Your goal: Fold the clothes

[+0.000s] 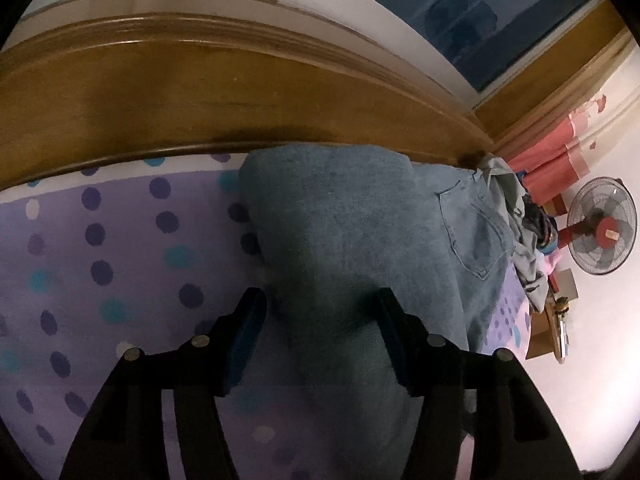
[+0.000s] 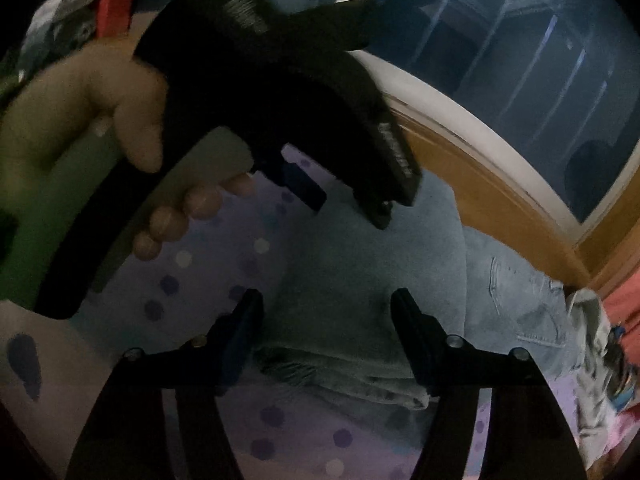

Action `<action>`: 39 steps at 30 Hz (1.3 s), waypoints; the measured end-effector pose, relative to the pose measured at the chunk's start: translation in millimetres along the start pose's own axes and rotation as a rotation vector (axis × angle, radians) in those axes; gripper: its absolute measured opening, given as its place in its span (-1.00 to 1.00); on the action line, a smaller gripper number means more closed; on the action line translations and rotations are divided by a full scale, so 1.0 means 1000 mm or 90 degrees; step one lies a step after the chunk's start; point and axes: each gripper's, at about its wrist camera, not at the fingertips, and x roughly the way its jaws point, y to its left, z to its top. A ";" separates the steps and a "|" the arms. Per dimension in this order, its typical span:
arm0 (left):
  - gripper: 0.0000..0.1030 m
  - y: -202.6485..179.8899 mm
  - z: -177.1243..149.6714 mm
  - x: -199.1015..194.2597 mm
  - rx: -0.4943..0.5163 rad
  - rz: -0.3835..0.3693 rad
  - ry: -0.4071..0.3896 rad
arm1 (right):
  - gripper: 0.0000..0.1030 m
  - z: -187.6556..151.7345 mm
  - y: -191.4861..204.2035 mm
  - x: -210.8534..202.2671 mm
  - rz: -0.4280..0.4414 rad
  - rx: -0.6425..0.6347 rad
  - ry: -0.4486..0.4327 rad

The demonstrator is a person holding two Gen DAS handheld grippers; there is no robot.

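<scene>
On polka-dot bedsheet (image 1: 100, 248), folded jeans (image 1: 340, 232) lengthwise toward headboard (image 1: 200, 100), both grippers' fingers spread.

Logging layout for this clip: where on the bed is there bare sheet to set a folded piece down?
Bare dotted sheet lies left of the folded jeans, up to the wooden headboard. Right of the jeans it is crowded: a clothes pile at the bed's edge.

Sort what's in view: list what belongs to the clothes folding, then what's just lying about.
Belongs to the job:
- folded jeans, layers stacked
- left tool, open
- right tool, open
- heap of unfolded clothes
- polka-dot bedsheet, the work surface

Just lying about:
- pedestal fan
- wooden headboard
- window
- cardboard box
</scene>
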 end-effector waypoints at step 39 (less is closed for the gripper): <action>-0.10 -0.176 0.061 0.040 0.205 0.003 -0.021 | -0.25 -0.100 -0.223 -0.020 0.232 0.644 -0.129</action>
